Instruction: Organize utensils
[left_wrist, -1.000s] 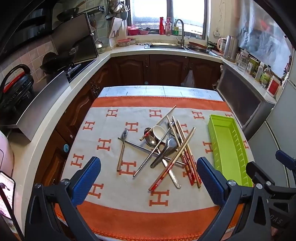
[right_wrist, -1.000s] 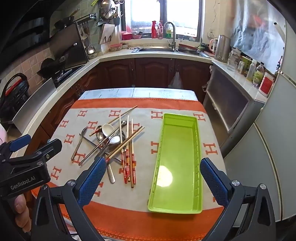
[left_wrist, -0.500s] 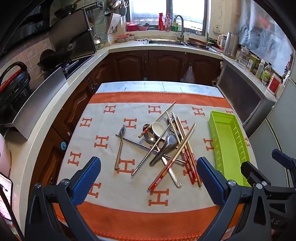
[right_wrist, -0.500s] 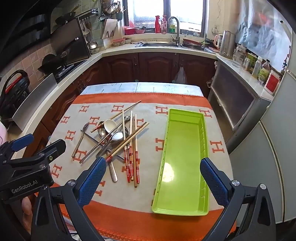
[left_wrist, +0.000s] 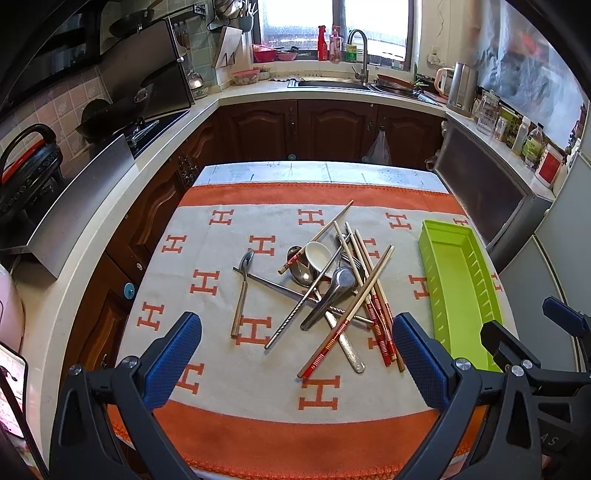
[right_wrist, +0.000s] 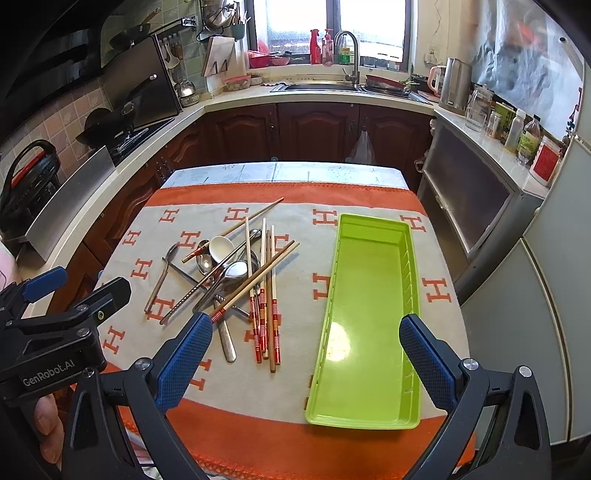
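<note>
Utensils (left_wrist: 325, 291) heaped mid-worktop (left_wrist: 258, 170) on orange-and-grey cloth (left_wrist: 221, 369): chopsticks, spoons, white ladle spoon (left_wrist: 318, 254). Green tray (right_wrist: 369, 314) just right of heap, lengthwise. Left claw (left_wrist: 295, 358) and right claw (right_wrist: 304, 360) both spread wide, gripping nothing.

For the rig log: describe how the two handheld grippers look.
Both are matte black plastic frames with silver screws and two splayed fingers faced with blue textured pads. The left gripper carries white "GenRobot.AI" lettering and a blue tab; bare fingers grip it beneath. No cables or sleeves are visible.
</note>
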